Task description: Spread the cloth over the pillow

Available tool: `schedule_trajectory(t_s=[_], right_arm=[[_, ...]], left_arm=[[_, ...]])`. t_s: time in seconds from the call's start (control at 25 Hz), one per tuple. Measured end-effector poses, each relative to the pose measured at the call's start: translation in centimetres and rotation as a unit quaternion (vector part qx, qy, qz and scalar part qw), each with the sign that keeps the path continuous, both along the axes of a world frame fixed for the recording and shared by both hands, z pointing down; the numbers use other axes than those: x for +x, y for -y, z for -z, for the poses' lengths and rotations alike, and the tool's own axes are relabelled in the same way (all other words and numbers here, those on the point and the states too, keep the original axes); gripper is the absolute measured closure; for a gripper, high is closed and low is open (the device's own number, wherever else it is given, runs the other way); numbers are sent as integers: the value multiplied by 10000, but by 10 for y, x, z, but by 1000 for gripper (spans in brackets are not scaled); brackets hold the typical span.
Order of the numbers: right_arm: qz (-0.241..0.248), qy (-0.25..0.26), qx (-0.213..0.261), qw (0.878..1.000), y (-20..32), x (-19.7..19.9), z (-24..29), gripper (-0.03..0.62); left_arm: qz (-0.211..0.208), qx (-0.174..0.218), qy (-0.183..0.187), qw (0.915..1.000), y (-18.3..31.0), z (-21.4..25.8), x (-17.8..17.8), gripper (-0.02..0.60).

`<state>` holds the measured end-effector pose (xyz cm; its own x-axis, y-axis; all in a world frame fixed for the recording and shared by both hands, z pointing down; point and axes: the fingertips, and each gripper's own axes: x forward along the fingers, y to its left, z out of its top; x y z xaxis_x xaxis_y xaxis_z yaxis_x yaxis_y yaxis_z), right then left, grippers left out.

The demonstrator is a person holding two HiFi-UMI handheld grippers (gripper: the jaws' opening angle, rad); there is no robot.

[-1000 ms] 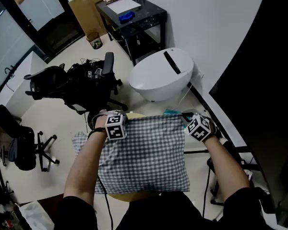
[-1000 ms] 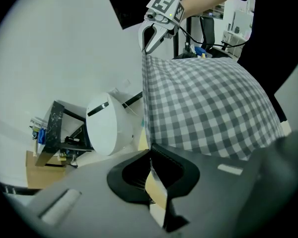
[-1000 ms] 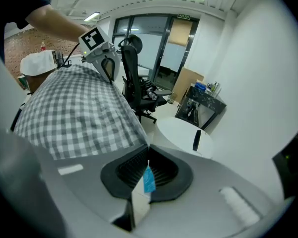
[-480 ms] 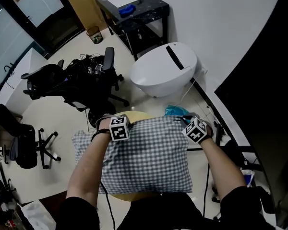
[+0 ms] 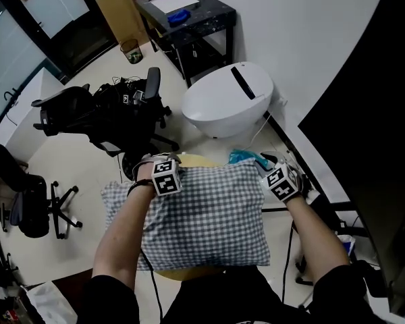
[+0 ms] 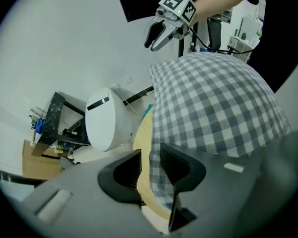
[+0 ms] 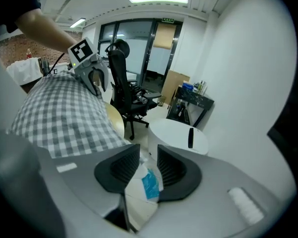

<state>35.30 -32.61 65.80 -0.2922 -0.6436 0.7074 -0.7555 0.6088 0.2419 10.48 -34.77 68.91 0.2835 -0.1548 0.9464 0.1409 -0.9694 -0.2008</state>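
A grey-and-white checked cloth [image 5: 206, 214] lies domed over the pillow, which it hides, on a round tan table [image 5: 192, 160]. My left gripper [image 5: 160, 162] is at the cloth's far left corner. Its jaws have just been opening and stand apart; the left gripper view shows the cloth [image 6: 213, 103] hem and the table edge [image 6: 144, 138] past the gap, with no pad pressing. My right gripper [image 5: 273, 171] is at the far right corner. Its jaws have also just been opening, and only floor shows between them. Each gripper view shows the other gripper: the right gripper [image 6: 161, 31] and the left gripper [image 7: 93, 81].
A white rounded unit [image 5: 226, 103] stands on the floor beyond the table, with a blue bag [image 5: 246, 157] beside it. A black office chair [image 5: 121, 117] is at the far left and a black desk [image 5: 185, 15] at the back. A dark panel [image 5: 385, 147] fills the right.
Both grippers have opened and let go of the cloth's far corners. The stretched cloth has settled onto the pillow, and the right gripper has shifted slightly.
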Motion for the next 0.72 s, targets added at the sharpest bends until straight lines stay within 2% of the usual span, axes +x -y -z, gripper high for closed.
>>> schedule_trajectory(t_s=[0.16,0.4,0.56,0.72], right_arm=[[-227,178,342,9990,-9,-2,31,470],[-337,209,807,9959,-38,-13,80,470],[-365,295,1182,9919,-67,-26,122,470],[-194,416,1534,9871,-97,-53,168,470]], left_arm=[[113,252,-219,9994,-5,24,-9,453],[158,648,-668,9955,-32,78,-30,453],[19,1055,-914,9902,-63,115,-49,453],[73,1375,-1146,9838,-96,151,-77,452]])
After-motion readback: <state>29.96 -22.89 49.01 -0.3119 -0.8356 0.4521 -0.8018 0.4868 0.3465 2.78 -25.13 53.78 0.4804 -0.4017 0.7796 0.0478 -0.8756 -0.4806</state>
